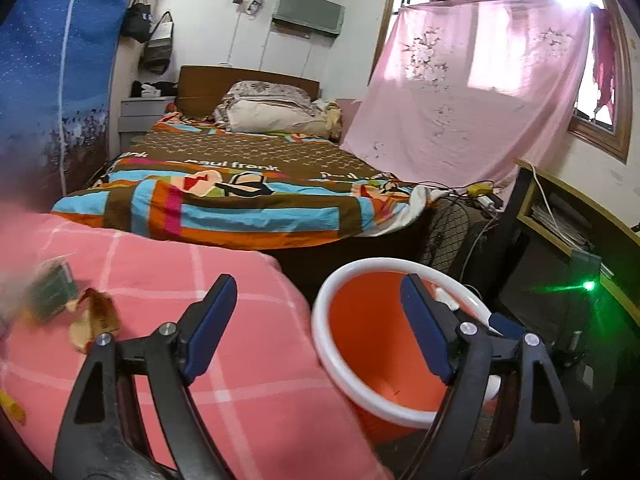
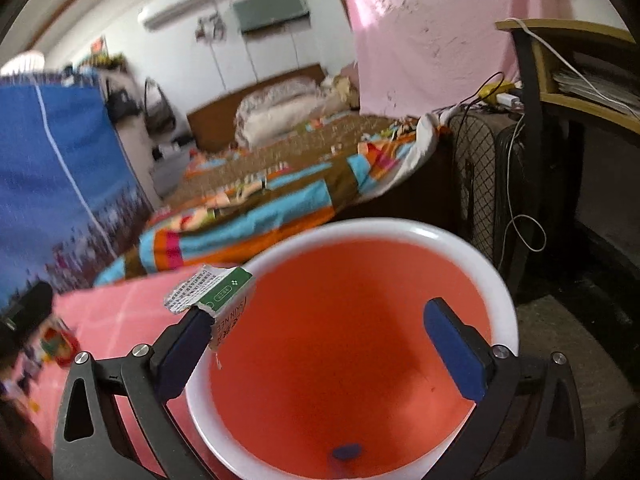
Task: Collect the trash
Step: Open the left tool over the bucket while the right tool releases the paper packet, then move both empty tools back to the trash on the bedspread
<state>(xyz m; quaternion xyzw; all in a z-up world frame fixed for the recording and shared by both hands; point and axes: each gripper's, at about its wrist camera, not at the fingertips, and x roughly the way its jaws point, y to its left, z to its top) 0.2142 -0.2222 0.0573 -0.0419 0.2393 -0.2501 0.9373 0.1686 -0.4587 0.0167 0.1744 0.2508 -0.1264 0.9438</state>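
An orange bin with a white rim (image 1: 320, 320) (image 2: 505, 292) stands beside a pink checked cloth (image 1: 248, 360) (image 2: 112, 312). My right gripper (image 2: 320, 332) is open right above the bin's mouth. A torn green and white wrapper (image 2: 216, 292) clings to its left finger (image 2: 188, 344), over the bin's rim. A small blue piece (image 2: 347, 451) lies at the bin's bottom. My left gripper (image 1: 316, 316) is open and empty, straddling the cloth's edge and the bin's rim. Crumpled brown and green wrappers (image 1: 72, 308) lie on the cloth at the left.
A bed with a striped colourful cover (image 1: 248, 184) lies behind the cloth. A blue fabric wardrobe (image 1: 52, 80) stands at the left. A pink curtain (image 1: 472, 88), a dark suitcase with cables (image 2: 492, 184) and a wooden desk (image 1: 576, 216) are at the right. Colourful packets (image 2: 56, 344) lie on the cloth.
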